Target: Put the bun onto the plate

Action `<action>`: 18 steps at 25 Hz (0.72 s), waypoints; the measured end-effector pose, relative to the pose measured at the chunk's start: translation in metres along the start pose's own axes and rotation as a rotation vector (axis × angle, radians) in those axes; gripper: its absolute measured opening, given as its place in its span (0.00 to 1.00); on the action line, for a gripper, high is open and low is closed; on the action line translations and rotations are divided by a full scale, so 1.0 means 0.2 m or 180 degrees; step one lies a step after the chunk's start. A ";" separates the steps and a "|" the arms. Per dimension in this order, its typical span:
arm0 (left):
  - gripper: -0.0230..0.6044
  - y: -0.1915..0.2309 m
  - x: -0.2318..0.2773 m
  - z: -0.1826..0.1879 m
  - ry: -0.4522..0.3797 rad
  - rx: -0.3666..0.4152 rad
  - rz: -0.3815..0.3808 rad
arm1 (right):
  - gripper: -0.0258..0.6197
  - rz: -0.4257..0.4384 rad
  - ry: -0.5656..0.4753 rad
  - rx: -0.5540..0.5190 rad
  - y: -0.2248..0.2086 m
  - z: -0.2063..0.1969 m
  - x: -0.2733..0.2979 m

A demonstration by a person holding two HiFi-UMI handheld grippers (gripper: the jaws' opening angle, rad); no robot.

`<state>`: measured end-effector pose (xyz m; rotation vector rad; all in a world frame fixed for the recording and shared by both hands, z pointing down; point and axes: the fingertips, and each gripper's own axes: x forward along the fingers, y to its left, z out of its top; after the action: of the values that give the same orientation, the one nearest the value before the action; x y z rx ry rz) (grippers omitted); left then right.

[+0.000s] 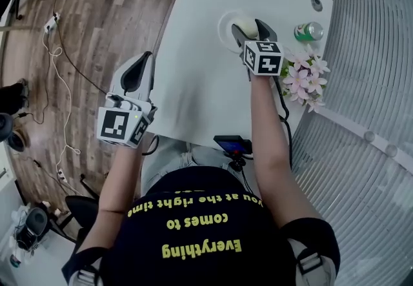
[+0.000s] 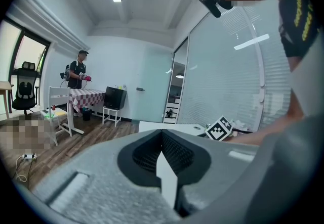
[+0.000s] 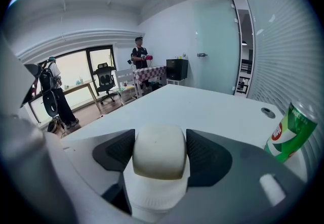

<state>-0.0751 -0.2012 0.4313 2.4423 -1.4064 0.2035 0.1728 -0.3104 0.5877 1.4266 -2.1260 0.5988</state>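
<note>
A pale bun (image 1: 246,19) sits between the jaws of my right gripper (image 1: 248,26), which is shut on it. In the right gripper view the bun (image 3: 159,151) is pressed by both dark pads, directly above a small white plate (image 3: 154,197). The plate (image 1: 226,25) stands far on the white table (image 1: 200,78), and I cannot tell if the bun touches it. My left gripper (image 1: 139,73) hangs off the table's left edge over the wooden floor, shut and empty. Its jaws (image 2: 163,152) meet with nothing between them.
A green can (image 1: 308,31) stands right of the plate, seen close in the right gripper view (image 3: 289,131). Pink flowers (image 1: 304,78) lie at the table's right edge. A cable hole (image 1: 316,3) is at the far corner. A glass wall with blinds runs along the right.
</note>
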 end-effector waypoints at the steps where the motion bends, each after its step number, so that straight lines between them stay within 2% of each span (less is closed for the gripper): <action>1: 0.04 0.00 0.00 -0.01 0.0007 0.0006 -0.0005 | 0.54 -0.0005 0.0021 -0.0007 -0.01 -0.01 0.01; 7: 0.04 -0.01 0.02 -0.04 -0.0017 0.0078 -0.0091 | 0.54 0.0014 0.0116 -0.0025 0.00 -0.06 0.06; 18: 0.04 -0.03 0.01 -0.07 0.0026 0.0041 -0.0109 | 0.54 -0.0032 0.0268 -0.0169 0.03 -0.13 0.11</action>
<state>-0.0684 -0.1948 0.4447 2.4711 -1.3631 0.2149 0.1656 -0.3079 0.6205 1.3588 -2.0530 0.5837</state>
